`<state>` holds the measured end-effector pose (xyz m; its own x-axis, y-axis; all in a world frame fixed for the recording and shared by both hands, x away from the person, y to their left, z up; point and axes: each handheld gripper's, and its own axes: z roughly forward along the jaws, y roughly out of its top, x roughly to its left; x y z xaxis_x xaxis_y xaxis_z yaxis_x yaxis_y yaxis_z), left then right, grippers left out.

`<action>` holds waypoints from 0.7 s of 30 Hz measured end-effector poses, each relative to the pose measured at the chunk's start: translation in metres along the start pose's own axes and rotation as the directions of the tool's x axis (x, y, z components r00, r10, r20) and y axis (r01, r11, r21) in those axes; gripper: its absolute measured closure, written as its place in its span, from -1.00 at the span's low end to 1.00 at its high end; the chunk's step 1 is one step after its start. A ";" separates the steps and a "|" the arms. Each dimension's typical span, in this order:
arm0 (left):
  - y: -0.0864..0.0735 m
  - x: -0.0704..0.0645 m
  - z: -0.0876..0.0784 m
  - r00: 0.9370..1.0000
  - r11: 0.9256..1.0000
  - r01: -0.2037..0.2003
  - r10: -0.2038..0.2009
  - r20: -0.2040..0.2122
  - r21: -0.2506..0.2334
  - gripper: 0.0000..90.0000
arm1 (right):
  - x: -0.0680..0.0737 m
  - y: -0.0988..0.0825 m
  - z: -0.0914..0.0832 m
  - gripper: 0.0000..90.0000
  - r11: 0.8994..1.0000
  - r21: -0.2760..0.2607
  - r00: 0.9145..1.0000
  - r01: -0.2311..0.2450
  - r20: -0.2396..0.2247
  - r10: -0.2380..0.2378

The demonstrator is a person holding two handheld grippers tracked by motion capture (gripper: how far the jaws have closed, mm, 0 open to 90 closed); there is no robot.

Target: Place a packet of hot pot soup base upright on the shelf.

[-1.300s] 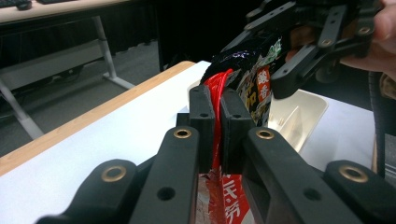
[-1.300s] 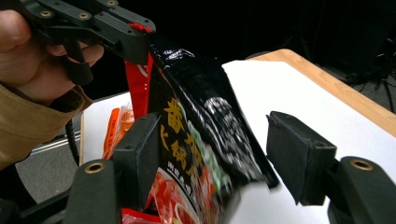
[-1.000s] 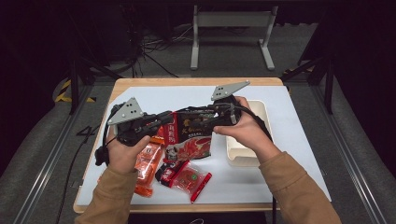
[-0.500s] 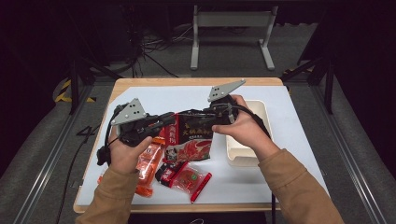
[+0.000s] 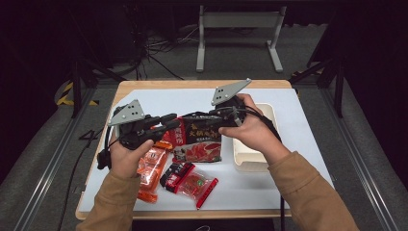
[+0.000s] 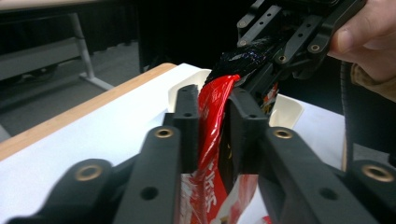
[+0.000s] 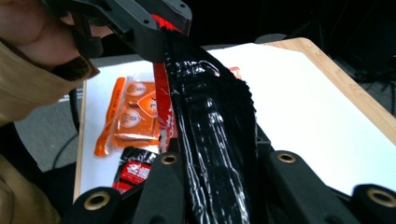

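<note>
**Two grippers on one black-and-red packet**

Both ends of black-and-red packet (image 5: pixel 199 137) held up above white mat (image 5: pixel 298 125), mid-table. Left gripper (image 5: pixel 171 122): jaws just been opening, red edge of packet between them, pads close at either side; grip or mere contact not clear. Right gripper (image 5: pixel 211 115): jaws just been closing, now clamped on crinkled black top edge. White tray (image 5: pixel 250 156) just right of packet, under right hand (image 5: pixel 250 130). Orange sachets (image 5: pixel 150 166) and small red packets (image 5: pixel 192 183) lying flat below, near front edge.
</note>
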<state>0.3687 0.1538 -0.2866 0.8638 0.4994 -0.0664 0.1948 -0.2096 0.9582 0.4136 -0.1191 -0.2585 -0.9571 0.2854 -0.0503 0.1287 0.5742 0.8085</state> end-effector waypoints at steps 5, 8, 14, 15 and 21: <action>0.000 0.003 0.000 1.000 1.000 0.025 -0.024 0.012 -0.005 0.32 | 0.000 0.005 -0.005 0.71 1.000 0.018 1.000 0.014 0.020 -0.014; -0.001 0.005 -0.002 1.000 1.000 0.029 -0.029 0.005 -0.003 0.13 | 0.000 0.007 -0.010 0.72 1.000 0.023 0.999 0.019 0.034 -0.020; -0.003 0.011 -0.007 0.999 0.999 0.039 -0.039 -0.009 0.010 0.00 | -0.005 0.012 -0.023 0.72 1.000 0.006 0.998 0.017 0.060 -0.017; -0.003 0.012 -0.007 0.999 0.999 0.038 -0.038 -0.012 0.012 -0.02 | -0.006 0.014 -0.027 0.72 1.000 0.002 0.998 0.015 0.066 -0.015; -0.006 0.016 -0.010 0.999 0.999 0.042 -0.041 -0.031 0.021 -0.10 | -0.012 0.022 -0.040 0.72 1.000 -0.007 0.996 0.022 0.082 -0.022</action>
<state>0.3767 0.1712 -0.2909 0.8404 0.5332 -0.0971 0.2405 -0.2063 0.9485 0.4179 -0.1402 -0.2168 -0.9351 0.3350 -0.1159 0.1055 0.5752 0.8112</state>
